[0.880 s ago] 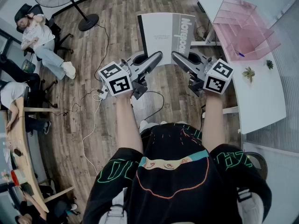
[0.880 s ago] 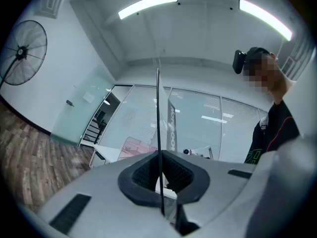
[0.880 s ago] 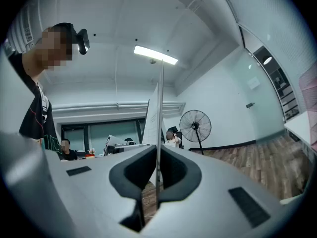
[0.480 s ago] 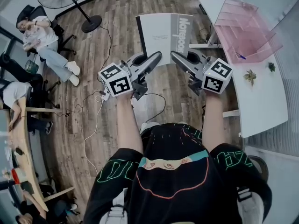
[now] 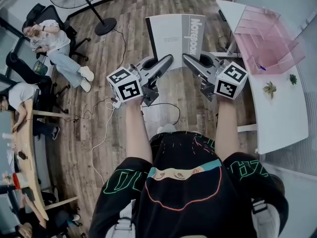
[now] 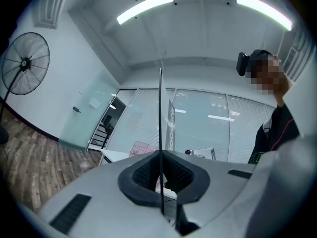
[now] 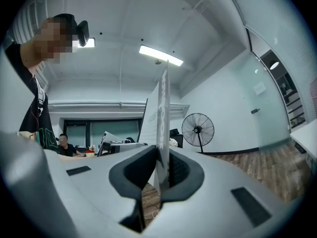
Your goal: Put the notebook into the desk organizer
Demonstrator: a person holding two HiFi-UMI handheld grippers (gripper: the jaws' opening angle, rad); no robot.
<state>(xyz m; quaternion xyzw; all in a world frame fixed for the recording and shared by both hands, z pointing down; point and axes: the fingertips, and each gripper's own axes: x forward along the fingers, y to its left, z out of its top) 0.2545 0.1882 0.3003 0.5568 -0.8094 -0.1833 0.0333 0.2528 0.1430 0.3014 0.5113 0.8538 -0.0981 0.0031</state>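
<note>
Both tongs hold the notebook (image 5: 176,36) in the air over the wooden floor, off the desk's (image 5: 282,118) near-side edge and not yet above it. The left tongs (image 5: 170,59) are pressed together on the notebook's near edge; in the left gripper view it shows edge-on as a thin dark line (image 6: 160,133) running up from between the pads. The right tongs (image 5: 186,58) pinch the same near edge closer to the printed spine, where the right gripper view shows a thicker pale slab (image 7: 162,123) caught between the pads. The notebook looks roughly upright in the two gripper views, with its pale cover facing the head view. The pink see-through desk organizer (image 5: 267,38) stands at the far end of the desk, well apart from the notebook and to its right in the head view, with slots open upward. Two small plants (image 5: 270,89) sit nearer along the desk. My reading is that the carry step is in hand and insertion has not begun. The next move likely calls for swinging both tongs together toward the organizer, keeping the notebook on edge, lining it up with one slot, lowering it, and letting go only once it is seated.
</note>
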